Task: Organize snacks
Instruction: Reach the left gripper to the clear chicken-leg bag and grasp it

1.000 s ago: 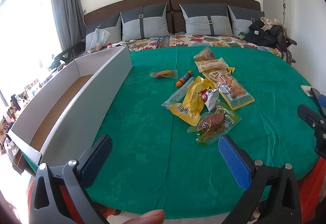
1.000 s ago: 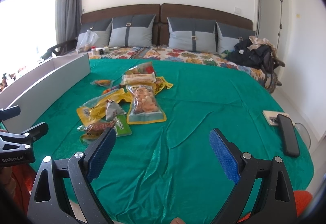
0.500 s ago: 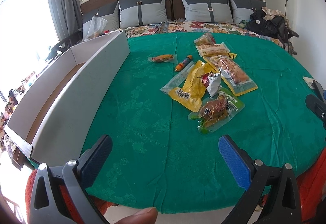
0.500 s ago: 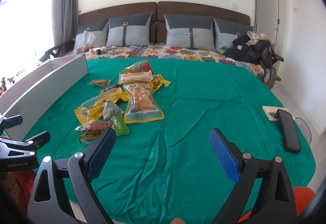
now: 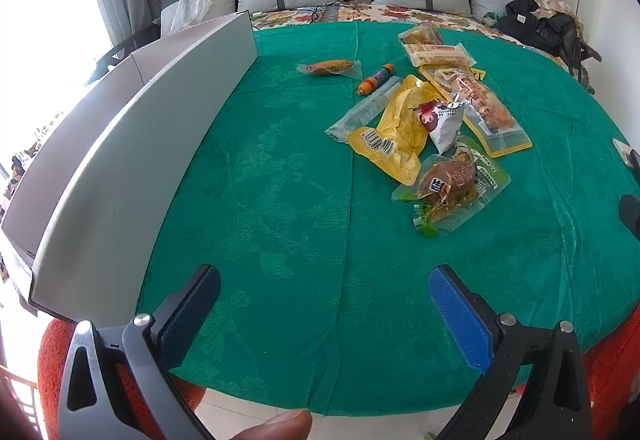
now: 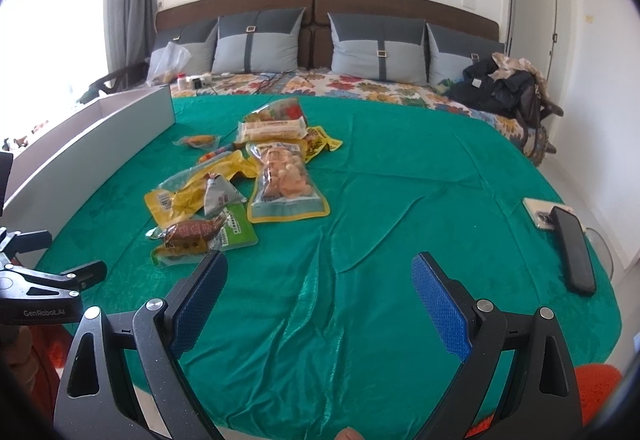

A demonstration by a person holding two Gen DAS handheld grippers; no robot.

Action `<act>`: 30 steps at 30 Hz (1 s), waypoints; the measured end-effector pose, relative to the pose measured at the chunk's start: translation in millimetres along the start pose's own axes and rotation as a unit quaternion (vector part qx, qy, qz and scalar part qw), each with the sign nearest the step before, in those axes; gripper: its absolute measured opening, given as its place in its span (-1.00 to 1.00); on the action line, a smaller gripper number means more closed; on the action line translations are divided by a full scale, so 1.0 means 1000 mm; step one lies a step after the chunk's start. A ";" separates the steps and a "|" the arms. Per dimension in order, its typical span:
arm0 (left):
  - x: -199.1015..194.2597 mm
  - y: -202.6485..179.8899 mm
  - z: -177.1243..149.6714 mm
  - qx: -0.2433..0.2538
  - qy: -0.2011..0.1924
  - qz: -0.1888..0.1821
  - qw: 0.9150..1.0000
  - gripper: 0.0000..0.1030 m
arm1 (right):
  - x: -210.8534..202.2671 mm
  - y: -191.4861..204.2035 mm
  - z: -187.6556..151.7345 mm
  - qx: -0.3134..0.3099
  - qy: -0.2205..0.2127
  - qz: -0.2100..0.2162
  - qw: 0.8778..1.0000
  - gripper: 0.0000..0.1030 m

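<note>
We see the snack packets point(image 5: 424, 120) heaped loosely in the middle of the green cloth point(image 5: 280, 220); nearest us lies a clear pouch with a brown snack point(image 5: 452, 188) on a green-labelled pack; behind it a yellow pouch point(image 5: 396, 136) with a barcode, a small white sachet point(image 5: 444, 120) lying on it, and a long orange-filled bag point(image 6: 282, 180) beside them; farther back a small sausage stick point(image 5: 376, 79) and a little orange packet point(image 5: 328, 67) lie apart from the heap. To the left a long white cardboard box point(image 5: 132, 144) stands on the cloth, well apart from the heap; we cannot see anything inside it. Our left gripper point(image 5: 324, 314) hovers over the near edge of the cloth with its fingers spread wide and nothing between them; our right gripper point(image 6: 320, 296) hovers likewise, fingers wide apart and empty, with the brown snack pouch just beyond its left finger. At the cloth's right edge lie a black phone point(image 6: 574, 250) and a pale one; grey pillows point(image 6: 376, 48) line the headboard behind.
</note>
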State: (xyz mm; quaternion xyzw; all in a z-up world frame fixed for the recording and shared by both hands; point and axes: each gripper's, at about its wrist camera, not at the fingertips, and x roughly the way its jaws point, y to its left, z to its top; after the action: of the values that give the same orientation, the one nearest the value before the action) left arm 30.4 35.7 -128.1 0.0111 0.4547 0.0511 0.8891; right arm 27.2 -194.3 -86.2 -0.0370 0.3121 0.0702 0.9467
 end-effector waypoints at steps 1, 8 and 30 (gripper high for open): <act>0.008 0.000 0.003 -0.003 0.009 -0.005 1.000 1.00 | 0.007 0.000 0.000 0.000 0.011 0.008 1.000 0.85; 0.059 0.023 0.017 -0.060 0.086 -0.014 0.994 0.99 | 0.064 0.003 -0.014 -0.031 0.089 0.009 0.996 0.85; 0.032 0.015 0.017 -0.003 0.043 -0.132 0.990 0.98 | 0.078 -0.009 -0.033 -0.015 0.144 0.009 0.989 0.85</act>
State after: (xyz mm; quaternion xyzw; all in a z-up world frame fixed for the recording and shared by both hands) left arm 61.8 54.2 -143.4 -0.0538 0.4896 -0.0653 0.8678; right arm 71.4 -198.1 -158.9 -0.0584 0.4444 0.0776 0.8905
